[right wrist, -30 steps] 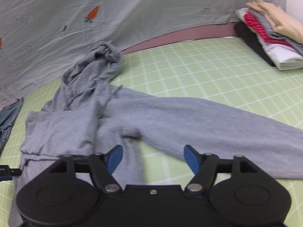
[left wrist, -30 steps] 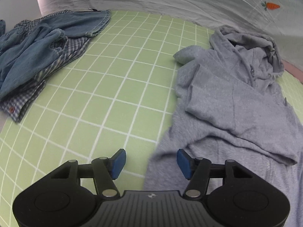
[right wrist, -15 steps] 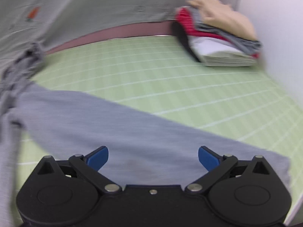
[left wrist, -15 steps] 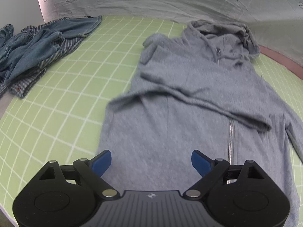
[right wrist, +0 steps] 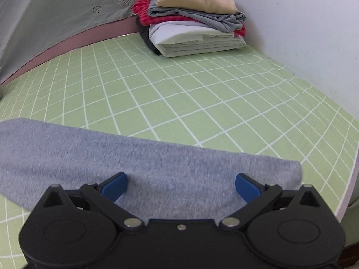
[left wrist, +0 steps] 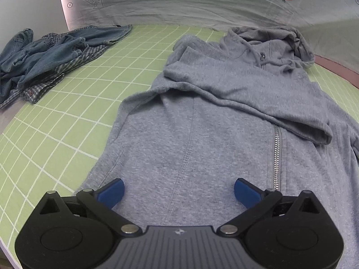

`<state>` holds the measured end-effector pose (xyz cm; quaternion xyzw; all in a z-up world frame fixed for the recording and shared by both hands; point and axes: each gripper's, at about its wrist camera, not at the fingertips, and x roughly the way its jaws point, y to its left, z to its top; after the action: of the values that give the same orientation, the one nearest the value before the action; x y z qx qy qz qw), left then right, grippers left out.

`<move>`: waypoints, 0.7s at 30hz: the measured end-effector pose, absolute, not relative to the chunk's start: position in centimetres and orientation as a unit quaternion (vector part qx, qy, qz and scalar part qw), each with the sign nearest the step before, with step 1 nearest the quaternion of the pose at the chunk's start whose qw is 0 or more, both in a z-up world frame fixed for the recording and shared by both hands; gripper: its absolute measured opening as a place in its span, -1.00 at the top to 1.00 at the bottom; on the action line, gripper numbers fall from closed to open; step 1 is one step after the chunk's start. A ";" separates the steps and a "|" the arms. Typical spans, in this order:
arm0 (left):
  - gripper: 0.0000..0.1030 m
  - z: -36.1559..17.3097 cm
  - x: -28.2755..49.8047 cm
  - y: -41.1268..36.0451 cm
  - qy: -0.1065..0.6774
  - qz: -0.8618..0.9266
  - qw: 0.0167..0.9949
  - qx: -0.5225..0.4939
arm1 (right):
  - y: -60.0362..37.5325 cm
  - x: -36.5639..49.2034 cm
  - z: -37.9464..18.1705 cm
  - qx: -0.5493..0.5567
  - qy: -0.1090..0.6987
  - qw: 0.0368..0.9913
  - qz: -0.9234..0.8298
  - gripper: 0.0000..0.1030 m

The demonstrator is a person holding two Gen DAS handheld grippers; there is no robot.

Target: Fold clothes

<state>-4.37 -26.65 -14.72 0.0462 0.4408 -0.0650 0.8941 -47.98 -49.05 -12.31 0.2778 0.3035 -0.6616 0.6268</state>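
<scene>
A grey zip hoodie (left wrist: 224, 116) lies front up on the green grid mat (left wrist: 67, 116), hood at the far end, with one sleeve (left wrist: 246, 98) folded across its chest. My left gripper (left wrist: 179, 191) hovers over the hoodie's lower body, left of the zipper (left wrist: 277, 157). Its jaws are opening, with only flat cloth beneath them and nothing pinched. The hoodie's other sleeve (right wrist: 112, 152) stretches out across the mat in the right wrist view. My right gripper (right wrist: 180, 187) stands open just above that sleeve near its cuff (right wrist: 289, 174), and its pads press nothing.
A heap of denim and checked clothes (left wrist: 44, 58) lies at the mat's far left. A stack of folded clothes (right wrist: 193, 22) sits in the far right corner by the white wall. A grey sheet (left wrist: 179, 4) hangs behind. The table's edge (right wrist: 350, 179) runs close beyond the cuff.
Both grippers have opened wider. The left one moved right, from the hoodie's edge to over its body. The right one swung right along the outstretched sleeve to its cuff end.
</scene>
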 end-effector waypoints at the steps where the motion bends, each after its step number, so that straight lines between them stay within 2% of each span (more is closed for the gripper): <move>1: -1.00 -14.8 -4.4 -26.6 0.437 -0.065 0.896 0.046 | -49.2 -48.0 -12.4 0.284 0.295 0.623 -0.666 -1.00; 10: -1.00 -15.0 -5.1 -26.6 0.418 -0.059 0.906 0.040 | -49.9 -47.4 -12.2 0.324 0.288 0.598 -0.674 -0.97; 12: -1.00 -15.0 -5.0 -26.6 0.421 -0.059 0.904 0.039 | -50.1 -47.1 -11.7 0.331 0.297 0.602 -0.663 -0.77; 13: -1.00 -15.0 -4.9 -26.6 0.424 -0.059 0.903 0.039 | -50.2 -46.7 -11.4 0.332 0.304 0.609 -0.653 -0.50; 14: -1.00 -14.9 -4.8 -26.6 0.427 -0.059 0.902 0.039 | -50.4 -46.3 -11.0 0.330 0.312 0.619 -0.641 -0.06; 15: -1.00 -14.9 -4.7 -26.6 0.429 -0.059 0.901 0.039 | -50.4 -45.7 -10.7 0.328 0.319 0.626 -0.631 0.19; 16: -1.00 -14.9 -4.7 -26.6 0.430 -0.059 0.900 0.039 | -50.4 -45.2 -10.6 0.327 0.325 0.629 -0.626 0.57; 17: -1.00 -14.9 -4.6 -26.6 0.432 -0.060 0.899 0.040 | -50.4 -44.6 -10.5 0.326 0.331 0.631 -0.622 0.83; 21: -1.00 -14.8 -4.3 -26.6 0.441 -0.061 0.894 0.041 | -50.3 -43.0 -10.3 0.328 0.336 0.631 -0.618 0.86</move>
<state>-4.33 -26.63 -14.79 0.0408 0.4415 -0.0607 0.8943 -43.03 -50.27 -10.27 0.3279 0.3355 -0.6175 0.6314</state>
